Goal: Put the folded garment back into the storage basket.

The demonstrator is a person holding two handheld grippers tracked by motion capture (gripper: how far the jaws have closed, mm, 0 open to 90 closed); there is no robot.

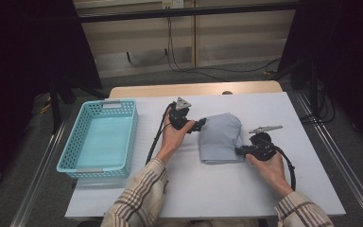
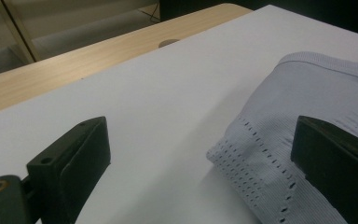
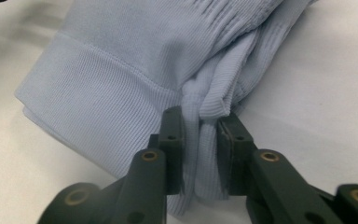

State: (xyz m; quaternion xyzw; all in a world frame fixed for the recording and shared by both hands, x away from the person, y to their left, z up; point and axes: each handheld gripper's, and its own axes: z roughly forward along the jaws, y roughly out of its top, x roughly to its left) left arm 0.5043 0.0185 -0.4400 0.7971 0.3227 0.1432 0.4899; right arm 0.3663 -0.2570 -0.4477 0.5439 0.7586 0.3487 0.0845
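A folded pale blue ribbed garment (image 1: 221, 135) lies in the middle of the white table top (image 1: 208, 189). My right gripper (image 1: 240, 151) is at its near right corner, shut on a bunched fold of the garment (image 3: 121, 70); the fabric is pinched between both pads (image 3: 200, 140). My left gripper (image 1: 200, 125) rests at the garment's far left edge with its jaws wide open (image 2: 200, 168). The perforated hem of the garment (image 2: 261, 158) lies against the right jaw, and the left jaw stands apart over bare table.
A light blue plastic basket (image 1: 131, 137) with nothing in it stands at the table's left. A wooden strip (image 1: 194, 89) runs along the far edge, with cables on the floor behind it. Bare white surface lies in front of and to the right of the garment.
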